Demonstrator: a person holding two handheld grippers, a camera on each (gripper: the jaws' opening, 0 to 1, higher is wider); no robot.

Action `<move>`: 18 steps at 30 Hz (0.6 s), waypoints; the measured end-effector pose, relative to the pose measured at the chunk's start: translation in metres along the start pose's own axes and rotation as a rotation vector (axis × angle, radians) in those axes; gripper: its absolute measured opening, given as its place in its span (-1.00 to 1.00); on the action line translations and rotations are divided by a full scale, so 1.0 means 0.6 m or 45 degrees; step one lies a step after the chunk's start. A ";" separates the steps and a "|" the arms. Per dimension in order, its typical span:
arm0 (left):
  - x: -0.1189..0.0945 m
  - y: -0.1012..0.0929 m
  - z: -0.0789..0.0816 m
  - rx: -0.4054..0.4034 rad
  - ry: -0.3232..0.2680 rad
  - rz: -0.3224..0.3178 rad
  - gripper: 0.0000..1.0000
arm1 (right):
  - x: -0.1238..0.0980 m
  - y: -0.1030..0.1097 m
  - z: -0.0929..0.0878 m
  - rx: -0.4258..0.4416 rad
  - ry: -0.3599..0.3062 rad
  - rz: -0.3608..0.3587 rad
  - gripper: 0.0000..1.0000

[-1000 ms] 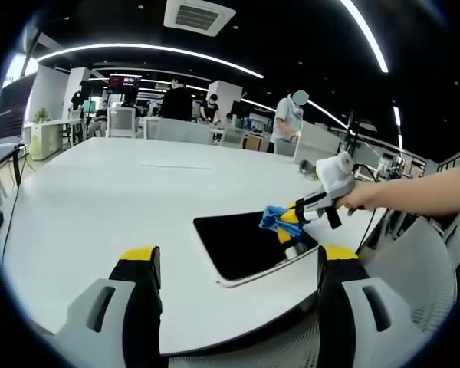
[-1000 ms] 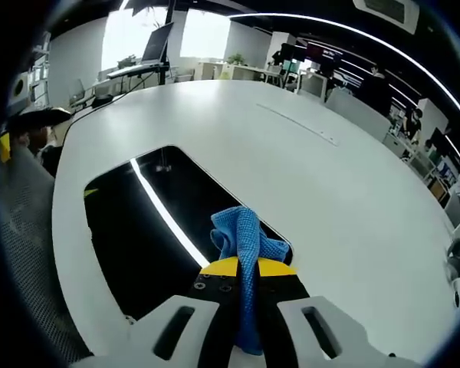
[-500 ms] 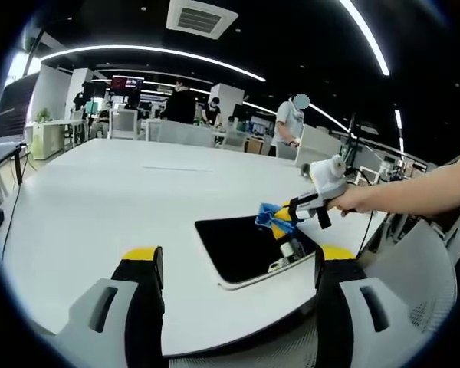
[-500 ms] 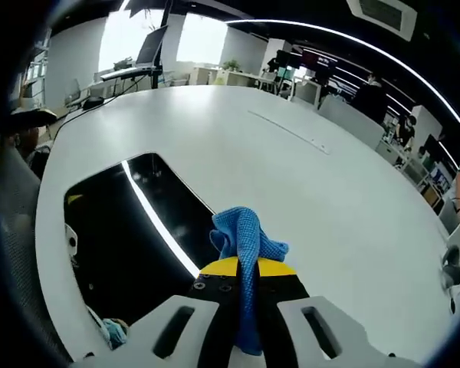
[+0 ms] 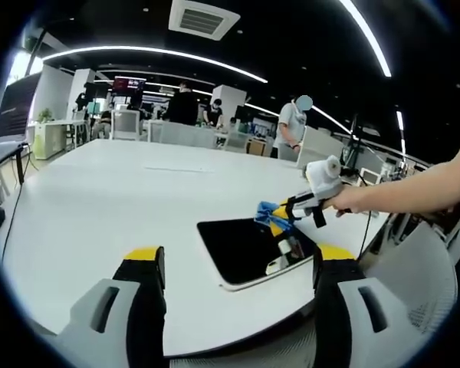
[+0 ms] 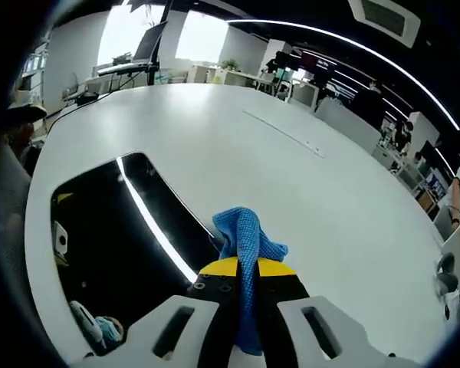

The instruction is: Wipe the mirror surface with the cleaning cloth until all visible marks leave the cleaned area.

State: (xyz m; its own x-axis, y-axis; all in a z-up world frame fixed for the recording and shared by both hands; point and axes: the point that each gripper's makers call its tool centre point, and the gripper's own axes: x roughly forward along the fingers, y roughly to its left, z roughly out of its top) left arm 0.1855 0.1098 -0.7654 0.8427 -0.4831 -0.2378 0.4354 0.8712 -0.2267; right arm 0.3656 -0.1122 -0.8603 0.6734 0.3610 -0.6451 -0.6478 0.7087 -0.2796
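A dark rectangular mirror lies flat on the white table near its front edge. My right gripper is shut on a blue cleaning cloth, held just above the mirror's far right edge. A person's hand holds that gripper in the left gripper view. The mirror reflects a ceiling light strip and the cloth. My left gripper stands open over the table's near edge, apart from the mirror, with nothing between its jaws.
The white table stretches wide to the left and back. Mesh chairs stand at the table's near right side. Several people and desks are far behind. A monitor on a stand is at the far end.
The right gripper with the cloth has lifted slightly and drifted toward the mirror's far edge. The left gripper has stayed put.
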 end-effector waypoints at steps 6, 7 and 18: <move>0.001 0.002 -0.002 0.001 0.012 0.005 0.52 | 0.009 -0.014 0.001 0.048 0.013 -0.004 -0.98; 0.001 0.002 -0.001 0.000 0.011 0.005 0.52 | 0.010 -0.015 0.001 0.045 0.018 -0.004 -0.98; 0.002 0.006 0.002 -0.004 0.000 0.018 0.50 | 0.009 -0.019 0.000 0.112 0.018 0.024 -0.98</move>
State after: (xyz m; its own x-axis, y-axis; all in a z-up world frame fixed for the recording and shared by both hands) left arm 0.1885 0.1127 -0.7656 0.8489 -0.4704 -0.2412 0.4222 0.8778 -0.2262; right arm 0.3766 -0.1183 -0.8609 0.6560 0.3666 -0.6597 -0.6262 0.7524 -0.2045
